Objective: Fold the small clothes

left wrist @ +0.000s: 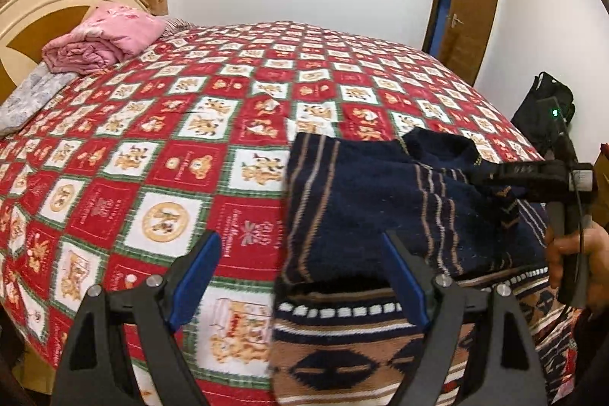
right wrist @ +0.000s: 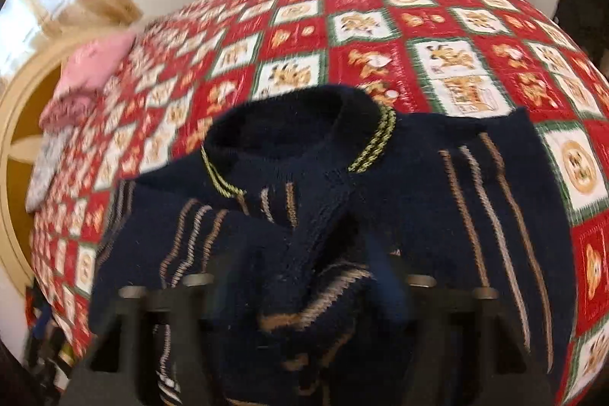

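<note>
A small navy knitted sweater (left wrist: pixel 361 200) with tan and grey stripes lies on the near right part of the bed (left wrist: pixel 160 147), which is covered by a red, white and green checked bedspread printed with cartoon figures. Its patterned hem, banded in tan, white and navy, is nearest the left wrist camera, and its dark collar (right wrist: pixel 289 139), edged with thin yellow-green lines, points toward the far side of the bed. One side of the sweater is folded over the body, so that striped layers overlap.

The left gripper (left wrist: pixel 304 276) hovers over the near hem with its blue-padded fingers (left wrist: pixel 198 276) spread wide and released; the left finger is over the bedspread, the right one over the sweater, and nothing is pinched between them.

The right gripper (right wrist: pixel 300 292) is blurred in its own view; its jaws are drawn in narrow, with a bunched fold of the navy knit lying between them, but whether the pads actually press on the cloth cannot be told. From the left wrist view, this gripper reaches in from the right over the sweater's shoulder area, held by a hand (left wrist: pixel 574 261) at the right edge.

At the far left of the bed a folded pink blanket (left wrist: pixel 102 40) rests by the cream headboard (left wrist: pixel 42 6). A brown door (left wrist: pixel 472 6) stands in the white far wall
</note>
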Tool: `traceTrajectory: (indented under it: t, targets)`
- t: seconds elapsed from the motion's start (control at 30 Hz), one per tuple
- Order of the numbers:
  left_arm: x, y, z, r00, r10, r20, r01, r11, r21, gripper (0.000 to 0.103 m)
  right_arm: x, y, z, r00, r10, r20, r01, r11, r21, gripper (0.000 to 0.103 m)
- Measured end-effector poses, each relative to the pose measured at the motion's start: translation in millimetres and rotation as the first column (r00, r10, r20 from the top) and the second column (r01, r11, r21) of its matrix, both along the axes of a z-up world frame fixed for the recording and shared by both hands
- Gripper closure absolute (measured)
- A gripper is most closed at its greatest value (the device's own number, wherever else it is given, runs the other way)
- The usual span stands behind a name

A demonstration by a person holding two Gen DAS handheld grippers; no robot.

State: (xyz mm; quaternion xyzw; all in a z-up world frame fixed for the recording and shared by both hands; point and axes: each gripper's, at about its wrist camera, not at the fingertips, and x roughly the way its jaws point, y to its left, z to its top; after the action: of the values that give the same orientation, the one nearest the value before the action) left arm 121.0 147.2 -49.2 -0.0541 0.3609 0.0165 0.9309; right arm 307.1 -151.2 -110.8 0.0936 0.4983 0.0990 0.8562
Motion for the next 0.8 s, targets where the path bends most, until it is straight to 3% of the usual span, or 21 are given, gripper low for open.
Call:
traceTrajectory:
  t: [0.1,0.2,0.27,0.37,0.5,0.6,0.8]
  targets:
    - [3.6,4.0,-0.8,1.000,0.014,0.001,-0.014,1.000,-0.004,0.016,-3.9,-6.5,10.7,1.000,0.004,0.031,-0.005,0.999,0.043,0.081]
    - [9.6,4.3,-2.3,1.000,0.020,0.000,-0.020,1.000,-0.024,0.016,-20.9,-20.5,39.4,0.991,0.013,0.136,-0.032,0.990,0.138,0.082]
    - [12.1,1.1,-3.8,1.000,0.016,-0.001,-0.016,1.000,-0.026,0.016,-36.0,-35.5,58.4,0.971,0.009,0.237,-0.066,0.970,0.233,0.094]
    - [16.4,-9.8,-9.5,1.000,-0.006,-0.016,0.006,1.000,-0.008,0.016,-63.6,-67.9,70.1,0.929,-0.041,0.368,-0.079,0.949,0.306,0.094]
    - [19.1,-20.3,-17.7,0.999,-0.028,-0.044,0.028,1.000,-0.001,0.016,-73.8,-99.3,27.2,0.961,-0.100,0.258,0.041,0.974,0.224,0.094]
    - [21.2,-25.9,-21.1,0.998,-0.034,-0.059,0.034,0.999,0.002,0.016,-82.4,-119.0,-6.1,0.977,-0.158,0.146,0.123,0.966,0.227,0.094]
    - [22.2,-29.2,-19.8,0.998,-0.038,-0.056,0.039,0.999,0.021,0.016,-91.8,-122.7,-1.3,0.979,-0.147,0.141,0.112,0.968,0.226,0.088]
